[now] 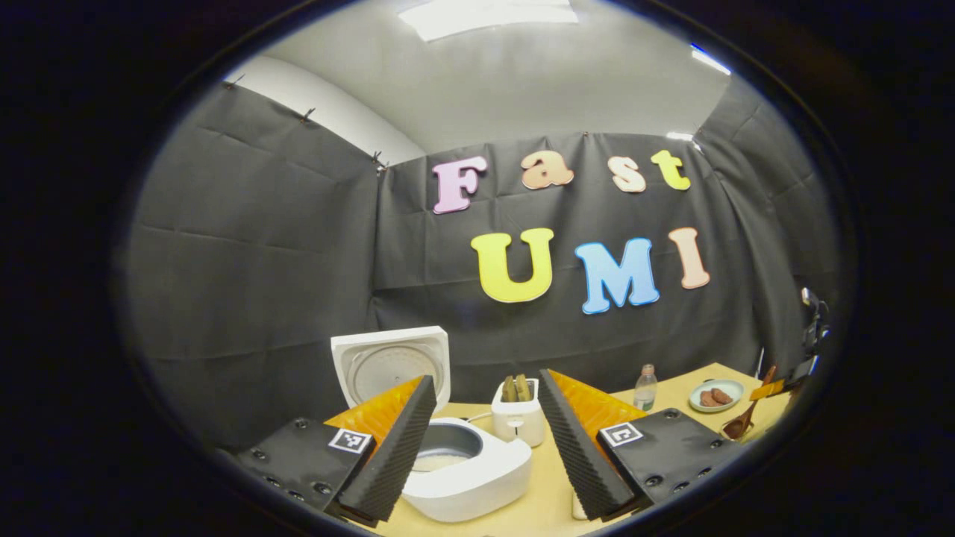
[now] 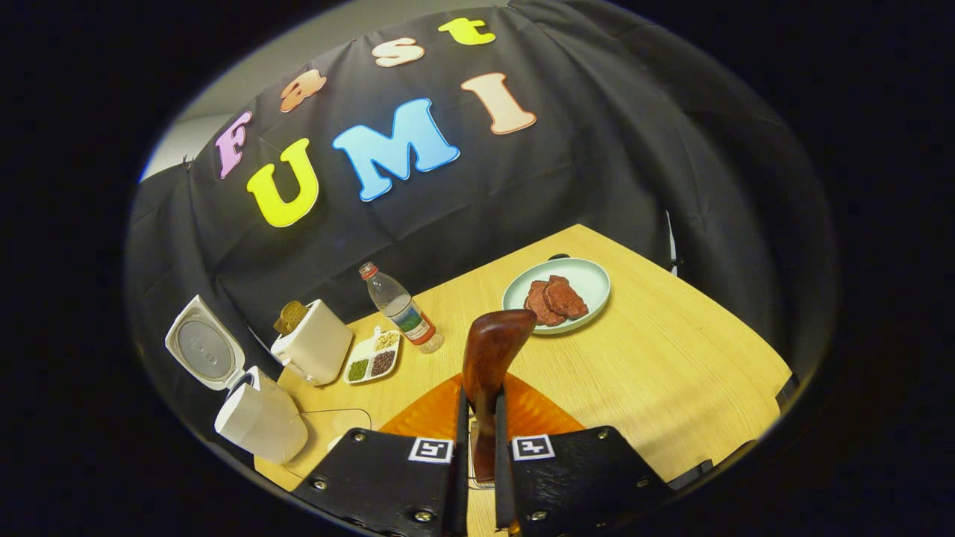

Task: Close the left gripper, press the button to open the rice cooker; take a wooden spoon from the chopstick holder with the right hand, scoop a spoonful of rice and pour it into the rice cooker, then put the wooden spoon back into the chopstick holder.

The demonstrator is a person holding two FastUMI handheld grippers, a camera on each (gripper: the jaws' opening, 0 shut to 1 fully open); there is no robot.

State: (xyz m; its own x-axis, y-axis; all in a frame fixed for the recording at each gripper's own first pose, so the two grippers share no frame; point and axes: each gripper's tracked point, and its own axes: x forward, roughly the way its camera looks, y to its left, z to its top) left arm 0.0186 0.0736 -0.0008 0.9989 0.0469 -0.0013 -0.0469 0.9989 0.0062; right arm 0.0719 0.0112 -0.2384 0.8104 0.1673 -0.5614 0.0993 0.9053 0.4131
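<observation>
In the left gripper view, the rice cooker (image 1: 466,466) stands on the table (image 1: 690,395) with its lid (image 1: 392,365) raised, so the button press looks done. The left gripper (image 1: 485,440) has its jaws wide and holds nothing. Far right, the wooden spoon (image 1: 742,421) hangs from the other gripper.

In the right gripper view, the right gripper (image 2: 477,440) has its jaws narrow, clamped on the spoon's handle, bowl pointing away. The chopstick holder cannot be made out. The open cooker sits far left. Whether rice is already scooped I cannot tell; pouring and returning the spoon seem left.
</observation>
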